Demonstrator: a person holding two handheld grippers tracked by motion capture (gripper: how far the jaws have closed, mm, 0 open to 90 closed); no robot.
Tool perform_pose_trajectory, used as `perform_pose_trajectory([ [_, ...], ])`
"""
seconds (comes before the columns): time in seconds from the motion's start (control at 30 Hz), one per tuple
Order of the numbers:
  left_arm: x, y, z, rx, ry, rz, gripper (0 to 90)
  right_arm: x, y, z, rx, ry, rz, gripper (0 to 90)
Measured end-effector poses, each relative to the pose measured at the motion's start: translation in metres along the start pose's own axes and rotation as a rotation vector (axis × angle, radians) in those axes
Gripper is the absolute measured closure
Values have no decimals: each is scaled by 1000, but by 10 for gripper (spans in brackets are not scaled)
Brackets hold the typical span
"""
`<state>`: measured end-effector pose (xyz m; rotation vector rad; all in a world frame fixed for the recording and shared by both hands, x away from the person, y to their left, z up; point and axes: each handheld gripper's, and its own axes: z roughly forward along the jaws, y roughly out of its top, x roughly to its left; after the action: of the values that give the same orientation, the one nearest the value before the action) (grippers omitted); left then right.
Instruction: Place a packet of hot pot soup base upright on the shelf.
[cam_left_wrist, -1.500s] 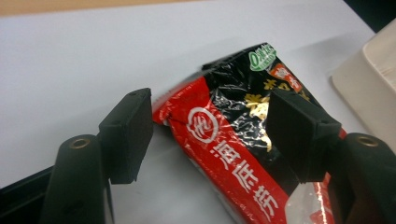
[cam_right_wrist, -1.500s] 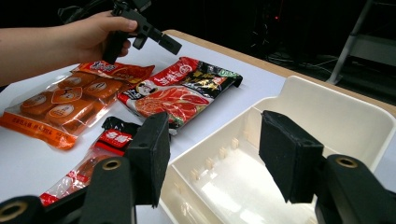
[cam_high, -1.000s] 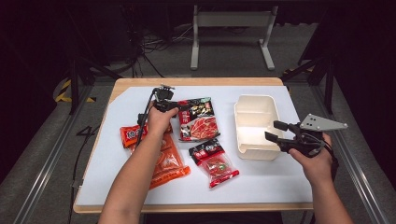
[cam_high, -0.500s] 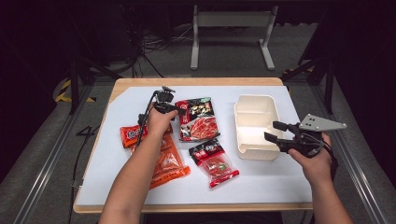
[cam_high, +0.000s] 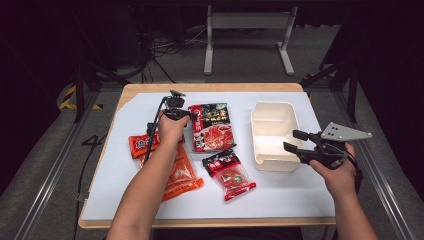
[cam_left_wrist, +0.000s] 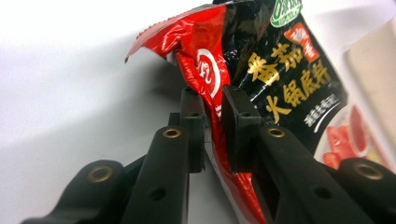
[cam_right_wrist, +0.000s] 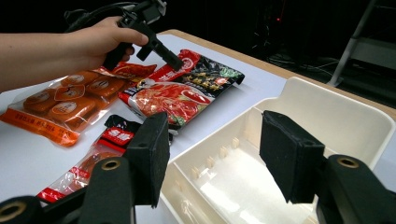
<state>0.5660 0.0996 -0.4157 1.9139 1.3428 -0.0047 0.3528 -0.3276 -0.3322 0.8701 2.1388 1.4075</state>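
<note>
A red and black hot-pot packet (cam_high: 214, 127) lies flat on the white sheet. My left gripper (cam_high: 192, 116) is at its upper left corner. In the left gripper view the jaws have just been closing, and my left gripper (cam_left_wrist: 212, 100) now pinches the crumpled red edge of the packet (cam_left_wrist: 280, 79) between its pads. My right gripper (cam_high: 291, 140) hovers open at the near right corner of the cream box (cam_high: 274, 162). The right gripper view looks between my right gripper (cam_right_wrist: 212, 140) jaws into the empty box (cam_right_wrist: 327, 112), with the packet (cam_right_wrist: 187, 88) and left gripper (cam_right_wrist: 175, 63) beyond.
An orange snack bag (cam_high: 177, 172) lies under my left forearm, a small red packet (cam_high: 137, 144) to its left. A red and black sachet (cam_high: 227, 172) lies in front of the hot-pot packet. The white sheet (cam_high: 300, 200) covers a wooden table; a metal stand is behind.
The left hand has shifted slightly at the packet's corner. The right hand and the items on the sheet stay where they were.
</note>
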Motion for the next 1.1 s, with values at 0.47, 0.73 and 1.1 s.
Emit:
perform_pose_trajectory([
  [0.47,-21,1,-32,-173,-122,2,866,1,1,0,-6,7,1,431],
  [0.73,-32,-6,-52,-257,-151,57,875,3,3,0,-17,23,-2,428],
  [1.1,-49,-23,-89,-418,-176,125,878,8,7,5,-10,33,-2,428],
])
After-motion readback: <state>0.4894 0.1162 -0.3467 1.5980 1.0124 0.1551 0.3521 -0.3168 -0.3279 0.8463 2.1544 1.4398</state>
